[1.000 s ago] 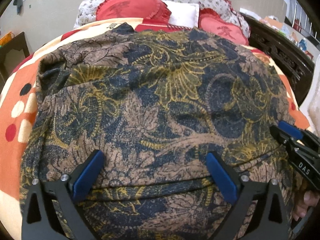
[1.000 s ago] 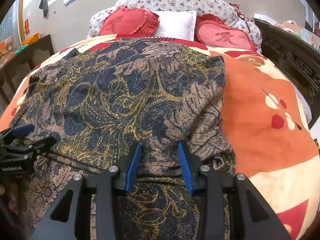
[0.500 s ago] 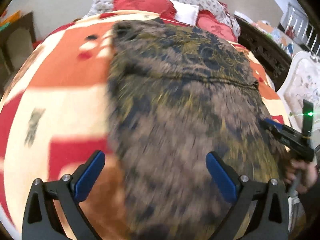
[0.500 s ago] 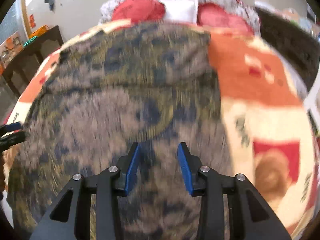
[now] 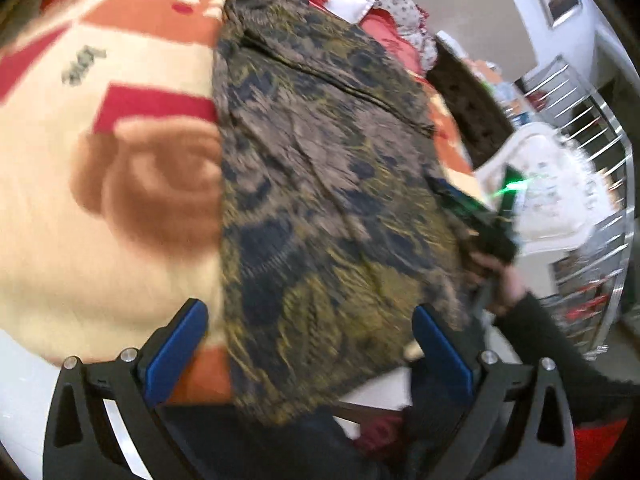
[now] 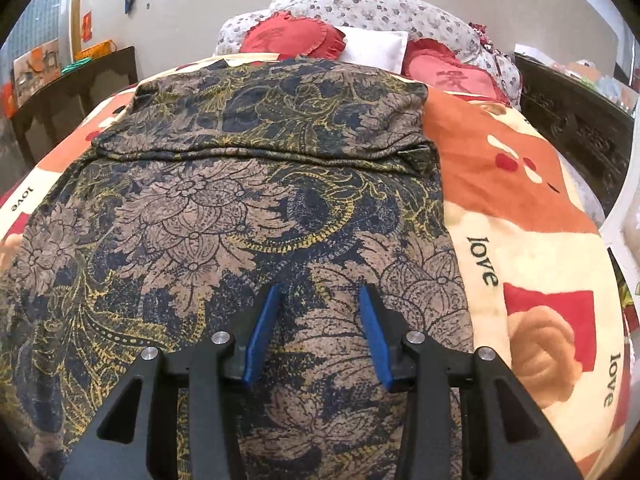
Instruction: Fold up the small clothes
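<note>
A brown, navy and yellow floral garment (image 6: 248, 216) lies spread on the bed, with a folded layer across its far part (image 6: 280, 120). My right gripper (image 6: 316, 332) hovers over the garment's near end, jaws partly open, nothing between them. My left gripper (image 5: 308, 352) is wide open and empty at the bed's near edge, over the same garment (image 5: 320, 184), which hangs over the edge. The right gripper (image 5: 484, 232) also shows, blurred, at the garment's right side in the left wrist view.
The bed has an orange, cream and red "love" blanket (image 6: 520, 208). Red heart cushions (image 6: 296, 38) and a white pillow (image 6: 372, 48) lie at the head. A dark wooden side table (image 6: 76, 92) stands left; a dark carved frame (image 6: 572, 116) right. A white chair (image 5: 552, 184) stands beside the bed.
Both grippers pulled back toward the bed's near edge. The left one swung left and now looks across the garment from the side. The right gripper's jaws kept about the same opening.
</note>
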Demonstrator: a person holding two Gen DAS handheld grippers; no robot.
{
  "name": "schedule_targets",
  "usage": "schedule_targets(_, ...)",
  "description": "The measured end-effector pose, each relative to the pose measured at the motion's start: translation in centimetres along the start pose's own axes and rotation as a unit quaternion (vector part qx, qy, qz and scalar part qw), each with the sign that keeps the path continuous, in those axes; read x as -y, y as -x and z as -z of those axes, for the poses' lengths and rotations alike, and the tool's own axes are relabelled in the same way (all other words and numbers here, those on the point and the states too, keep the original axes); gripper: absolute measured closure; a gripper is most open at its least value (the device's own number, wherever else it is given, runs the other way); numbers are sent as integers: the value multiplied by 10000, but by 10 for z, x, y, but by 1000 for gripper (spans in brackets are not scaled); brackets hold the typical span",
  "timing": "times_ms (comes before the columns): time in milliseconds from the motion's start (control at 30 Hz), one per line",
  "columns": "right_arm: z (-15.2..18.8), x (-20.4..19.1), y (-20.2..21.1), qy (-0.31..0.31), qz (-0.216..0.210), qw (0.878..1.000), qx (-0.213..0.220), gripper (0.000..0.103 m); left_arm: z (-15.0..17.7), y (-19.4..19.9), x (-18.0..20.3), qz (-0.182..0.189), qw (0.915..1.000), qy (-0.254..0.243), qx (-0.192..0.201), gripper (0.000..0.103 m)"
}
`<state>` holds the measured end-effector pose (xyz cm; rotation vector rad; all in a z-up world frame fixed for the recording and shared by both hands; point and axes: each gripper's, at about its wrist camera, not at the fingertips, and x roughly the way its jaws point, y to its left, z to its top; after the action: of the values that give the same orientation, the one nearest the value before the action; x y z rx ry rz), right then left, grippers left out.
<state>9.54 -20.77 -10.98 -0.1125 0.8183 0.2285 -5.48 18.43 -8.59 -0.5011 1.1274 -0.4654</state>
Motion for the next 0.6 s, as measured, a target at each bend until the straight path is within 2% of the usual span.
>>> schedule_targets(67, 1, -1, 1, 24, 27, 10000, 17, 60, 8, 6, -4, 330, 9994, 28, 97, 1)
schedule_targets(167, 3, -2, 3, 63, 66, 10000, 31, 59, 7, 6, -5, 488, 9986, 49, 193, 1)
schedule_targets(333, 2, -2, 2, 83, 70, 9999, 29, 59, 4, 4, 0, 472, 9982, 46, 361, 2)
schedule_targets(367, 2, -2, 2, 87, 74, 9999, 31, 59, 6, 5, -1, 526, 9980, 40, 360, 9)
schedule_targets(400, 2, -2, 3, 94, 81, 9999, 34, 59, 8, 4, 0, 674, 9972, 70, 306, 22)
schedule_targets(433, 3, -3, 3, 98, 90, 9999, 36, 59, 12, 1, 2, 792, 9966, 84, 230, 25)
schedule_targets(533, 3, -3, 3, 123, 110, 9999, 50, 59, 21, 0, 4, 735, 9970, -87, 244, 28)
schedule_targets(600, 3, -3, 3, 130, 114, 9998, 52, 59, 21, 0, 4, 738, 9968, -31, 290, 30)
